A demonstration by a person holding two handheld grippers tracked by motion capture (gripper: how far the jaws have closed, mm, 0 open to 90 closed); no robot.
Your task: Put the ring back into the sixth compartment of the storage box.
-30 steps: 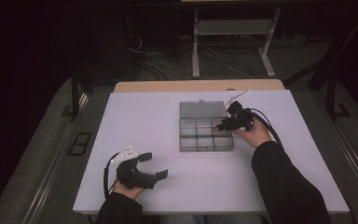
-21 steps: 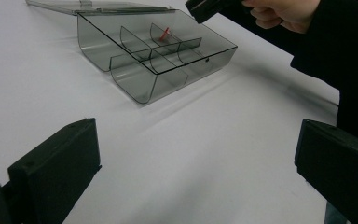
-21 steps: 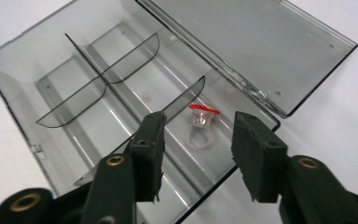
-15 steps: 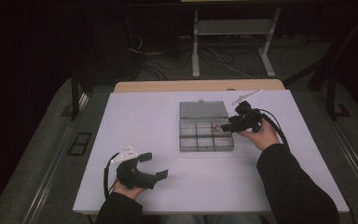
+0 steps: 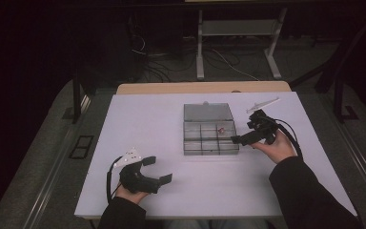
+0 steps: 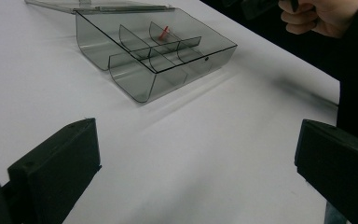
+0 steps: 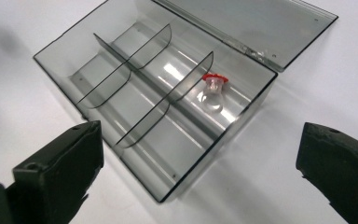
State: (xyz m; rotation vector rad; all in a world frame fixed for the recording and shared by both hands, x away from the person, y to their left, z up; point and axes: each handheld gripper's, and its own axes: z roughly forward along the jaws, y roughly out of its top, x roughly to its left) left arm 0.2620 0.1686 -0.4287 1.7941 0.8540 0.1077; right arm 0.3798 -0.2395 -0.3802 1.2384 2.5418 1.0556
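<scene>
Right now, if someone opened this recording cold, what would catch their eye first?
The clear smoky compartment box at the middle of the white table, lid swung flat open behind it. Next, the one spot of colour: a small clear bulb-like piece with a red cap in a back-row end compartment on the right gripper's side. The right gripper sits open beside the box; the left gripper rests open near the front edge.

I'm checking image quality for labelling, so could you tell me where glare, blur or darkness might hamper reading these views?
High view: surroundings dark, white table evenly lit. Right gripper view: glare streaks on the clear compartment box floor beside the red-capped bulb. Left gripper view: far table edge and hand blurred.
</scene>
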